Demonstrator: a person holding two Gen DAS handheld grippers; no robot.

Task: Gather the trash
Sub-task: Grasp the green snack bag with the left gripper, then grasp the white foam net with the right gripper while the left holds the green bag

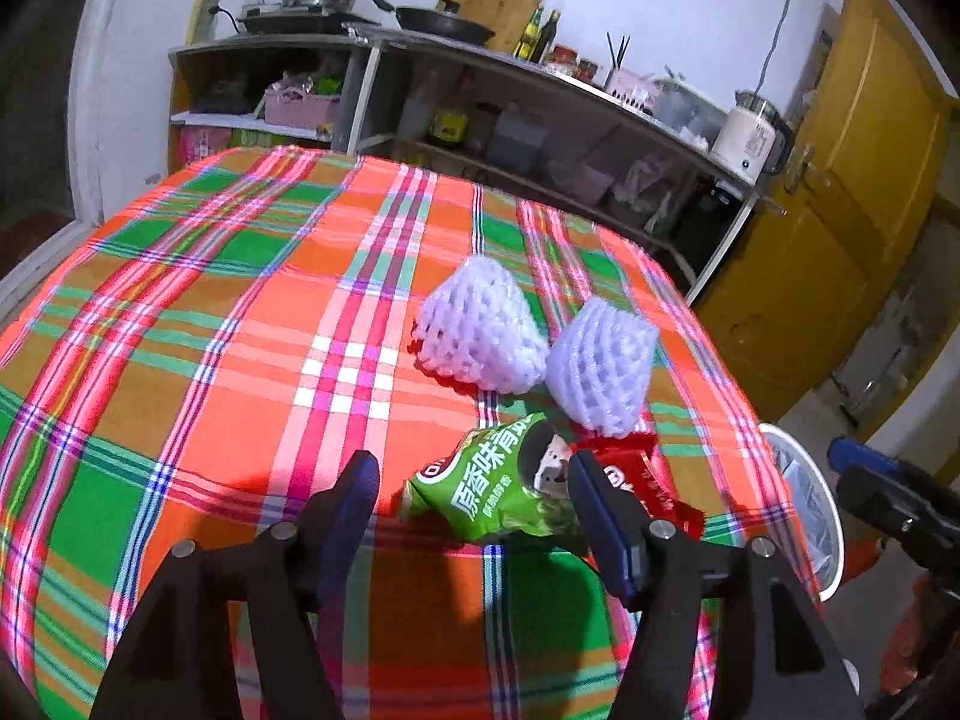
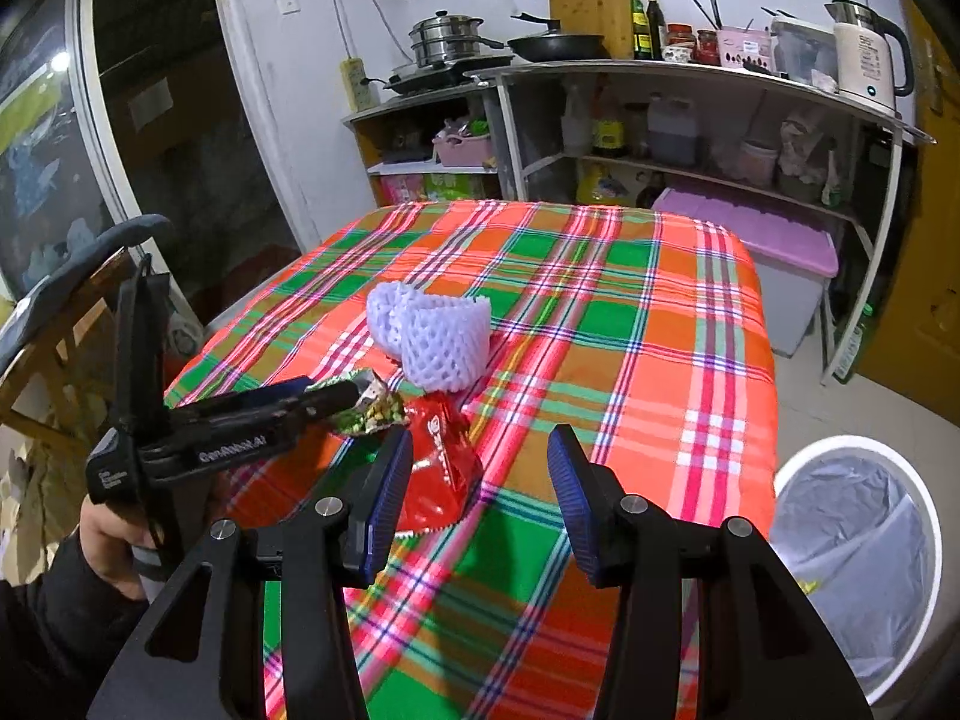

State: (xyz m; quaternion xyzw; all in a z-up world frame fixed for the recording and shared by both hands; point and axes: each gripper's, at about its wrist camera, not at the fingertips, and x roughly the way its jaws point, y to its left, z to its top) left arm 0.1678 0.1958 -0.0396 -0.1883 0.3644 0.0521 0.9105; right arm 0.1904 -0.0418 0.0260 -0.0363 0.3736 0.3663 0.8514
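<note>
On the plaid-covered counter (image 1: 240, 312) four bits of trash sit bunched together: two white foam fruit nets (image 1: 480, 330) touching side by side, with a green snack packet (image 1: 498, 492) and a red wrapper (image 1: 654, 480) just in front of them. Seen from the left wrist, the left gripper (image 1: 474, 510) is spread wide, its jaws standing either side of the green packet without pressing on it; the nets lie at about twelve to one o'clock from it, the red wrapper by its three o'clock jaw. From the right wrist, the right gripper (image 2: 480, 480) is open at a middling width and holds nothing; the red wrapper (image 2: 438, 456) lies just beside its nine o'clock finger, partly behind it. A hand (image 2: 114, 528) carries the left gripper (image 2: 336, 396) at ten o'clock. Off the counter's edge, at four o'clock, stands a white bin (image 2: 924, 540) with a clear liner
</note>
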